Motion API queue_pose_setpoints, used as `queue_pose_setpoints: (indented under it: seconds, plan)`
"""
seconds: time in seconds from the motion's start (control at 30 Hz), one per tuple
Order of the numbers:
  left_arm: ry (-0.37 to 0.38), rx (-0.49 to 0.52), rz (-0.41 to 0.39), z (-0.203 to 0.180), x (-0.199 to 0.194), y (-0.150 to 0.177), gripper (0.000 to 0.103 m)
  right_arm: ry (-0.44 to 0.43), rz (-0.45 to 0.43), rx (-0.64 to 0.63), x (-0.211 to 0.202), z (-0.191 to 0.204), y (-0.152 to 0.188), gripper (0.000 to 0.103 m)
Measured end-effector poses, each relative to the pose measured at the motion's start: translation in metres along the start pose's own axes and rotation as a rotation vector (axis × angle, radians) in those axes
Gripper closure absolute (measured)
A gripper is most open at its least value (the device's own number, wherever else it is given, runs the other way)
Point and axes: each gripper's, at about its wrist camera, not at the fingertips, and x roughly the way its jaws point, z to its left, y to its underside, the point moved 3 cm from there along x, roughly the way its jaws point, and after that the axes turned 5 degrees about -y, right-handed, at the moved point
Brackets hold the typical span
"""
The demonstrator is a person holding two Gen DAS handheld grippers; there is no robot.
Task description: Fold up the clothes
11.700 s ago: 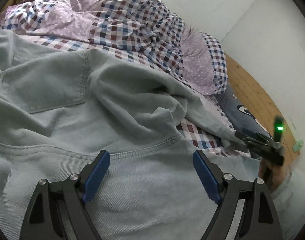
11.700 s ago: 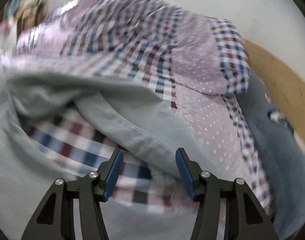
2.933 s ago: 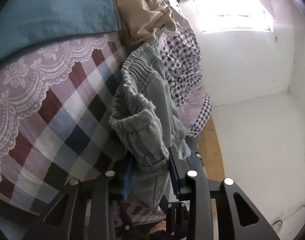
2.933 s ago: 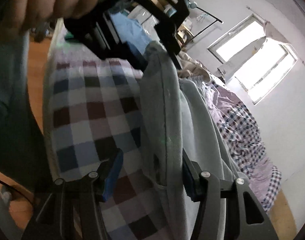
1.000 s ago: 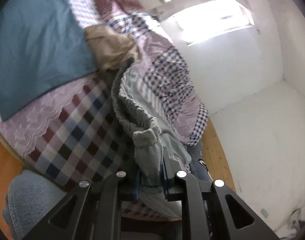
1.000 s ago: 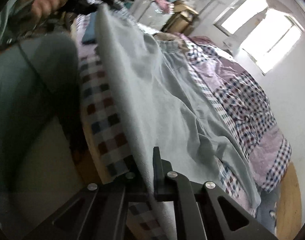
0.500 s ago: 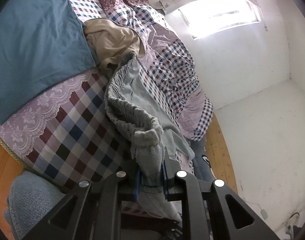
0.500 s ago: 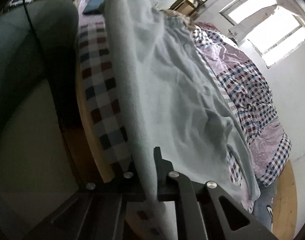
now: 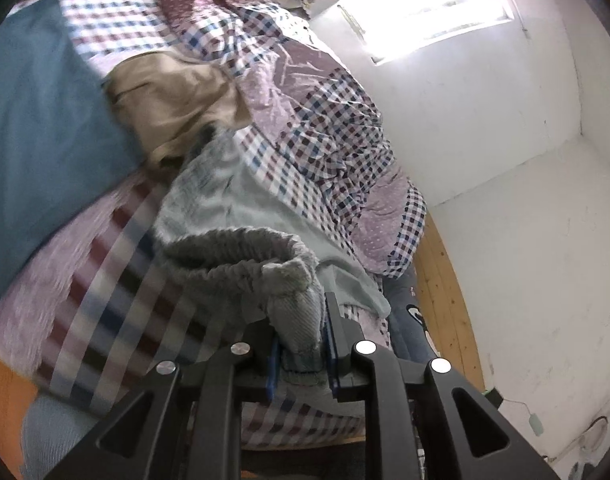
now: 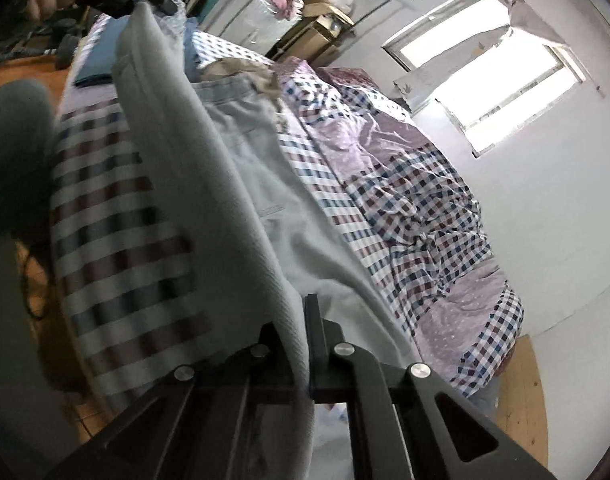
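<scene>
So both grippers are clamped tight on the pale grey-green cotton trousers [image 10: 241, 208]: left gripper [image 9: 301, 344] pinches the ribbed elastic waistband, right gripper [image 10: 299, 344] the far edge, cloth stretched between them above the checked plaid bedsheet [image 10: 117, 232].

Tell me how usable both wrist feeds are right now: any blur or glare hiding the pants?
Left wrist: the checked sheet is smeared by motion, the window blown out white, yet the pale green pants in the left gripper read sharp. Right wrist: sheet streaked too, window glare strong, pants edge at the right gripper soft but legible; fisheye bends walls in both.
</scene>
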Motion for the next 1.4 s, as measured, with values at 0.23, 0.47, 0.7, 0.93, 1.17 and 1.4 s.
queue_pose_setpoints:
  seconds: [0.23, 0.47, 0.7, 0.93, 1.17, 1.4]
  plan:
    - [-0.093, -0.029, 0.054, -0.006, 0.068, -0.07, 0.084, -0.05, 0.066, 0.009, 0.088, -0.072, -0.03, 0.102]
    - [-0.222, -0.102, 0.093, 0.03, 0.146, -0.134, 0.082, -0.082, 0.162, -0.028, 0.216, -0.117, -0.07, 0.102]
    - [-0.189, -0.122, 0.091, 0.063, 0.189, -0.163, 0.058, -0.029, 0.295, 0.012, 0.347, -0.118, -0.083, 0.069]
    - [-0.226, 0.097, -0.097, 0.048, 0.117, -0.135, 0.018, 0.045, 0.286, 0.218, 0.363, -0.113, -0.064, 0.03]
    - [-0.284, 0.047, -0.037, 0.089, 0.103, -0.058, 0.018, 0.011, 0.077, 0.498, 0.267, -0.136, -0.047, 0.023]
    - [-0.279, 0.033, -0.088, 0.089, 0.12, -0.036, 0.026, -0.071, -0.086, 0.744, 0.148, -0.096, 0.023, 0.019]
